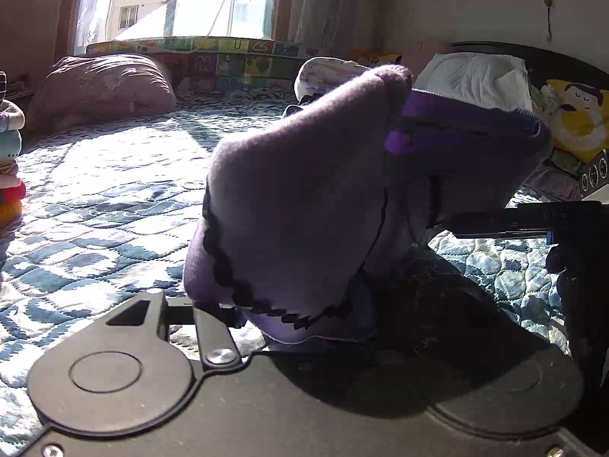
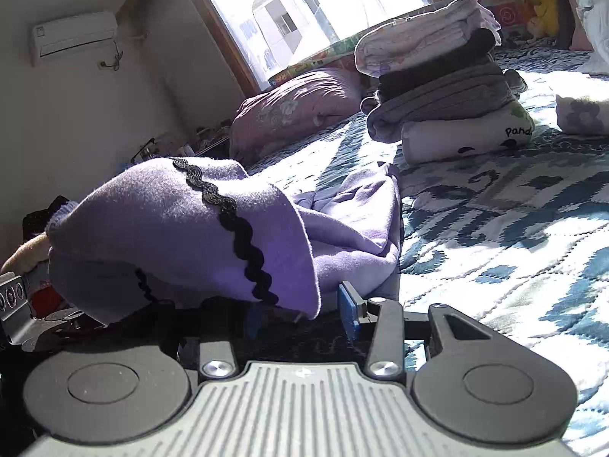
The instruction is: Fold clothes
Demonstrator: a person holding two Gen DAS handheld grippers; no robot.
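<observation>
Purple garment [image 2: 182, 236] | both tools' grip hidden | folded stack [image 2: 445, 83] right view only

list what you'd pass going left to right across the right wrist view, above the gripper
air conditioner → purple garment with black wavy trim → pink pillow → stack of folded clothes → yellow plush toy

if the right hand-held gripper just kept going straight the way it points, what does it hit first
Most likely the purple garment, which already drapes over the right hand-held gripper and fills the space just ahead. Past it lies the quilted bedspread. How far the cloth extends forward is hard to judge.
</observation>
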